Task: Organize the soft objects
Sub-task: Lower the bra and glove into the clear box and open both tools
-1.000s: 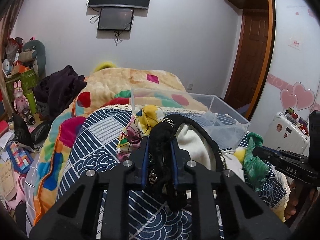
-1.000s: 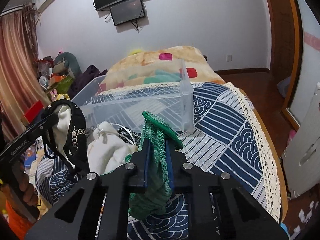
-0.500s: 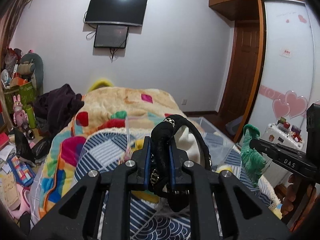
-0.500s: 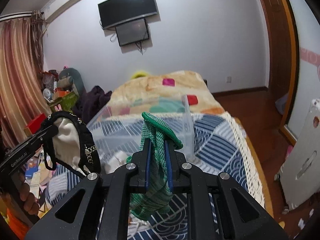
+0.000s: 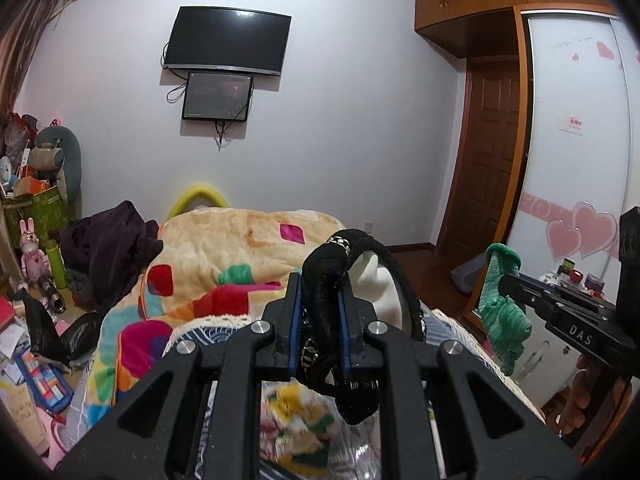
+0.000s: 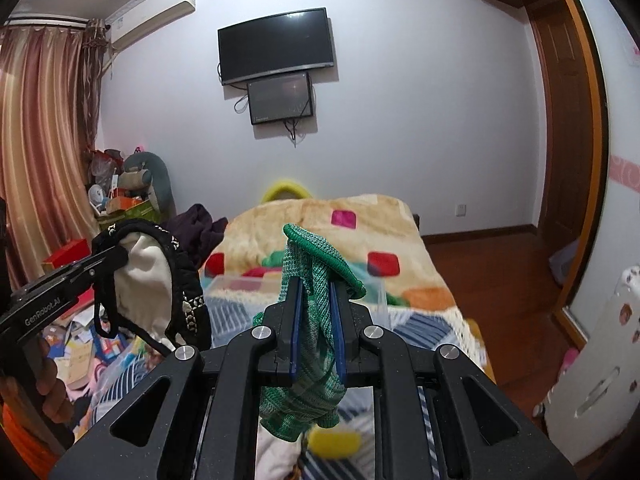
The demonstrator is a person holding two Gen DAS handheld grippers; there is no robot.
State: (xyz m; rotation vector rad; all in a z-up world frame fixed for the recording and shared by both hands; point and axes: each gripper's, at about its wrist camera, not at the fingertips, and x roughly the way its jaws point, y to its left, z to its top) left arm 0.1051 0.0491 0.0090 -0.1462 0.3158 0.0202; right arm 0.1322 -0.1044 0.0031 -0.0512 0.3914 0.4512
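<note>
My left gripper [image 5: 319,300] is shut on a black and cream padded garment with studded trim [image 5: 352,264], held high above the bed; it also shows in the right wrist view [image 6: 156,280]. My right gripper [image 6: 314,300] is shut on a green knitted glove [image 6: 316,268], also lifted; in the left wrist view the glove [image 5: 502,304] hangs at the right. A clear plastic bin [image 6: 240,284] stands on the bed beyond the glove. A floral fabric piece [image 5: 296,420] lies below the left gripper.
A beige blanket with coloured squares [image 5: 240,252] covers the far bed; a blue patterned cover [image 6: 408,324] lies nearer. Dark clothes [image 5: 108,252] and clutter [image 5: 32,340] are at the left. A door [image 5: 480,160] and white case [image 6: 592,360] are at the right.
Both grippers have risen well above the bed with their items still gripped. The bin and pile of soft things have dropped low in both views.
</note>
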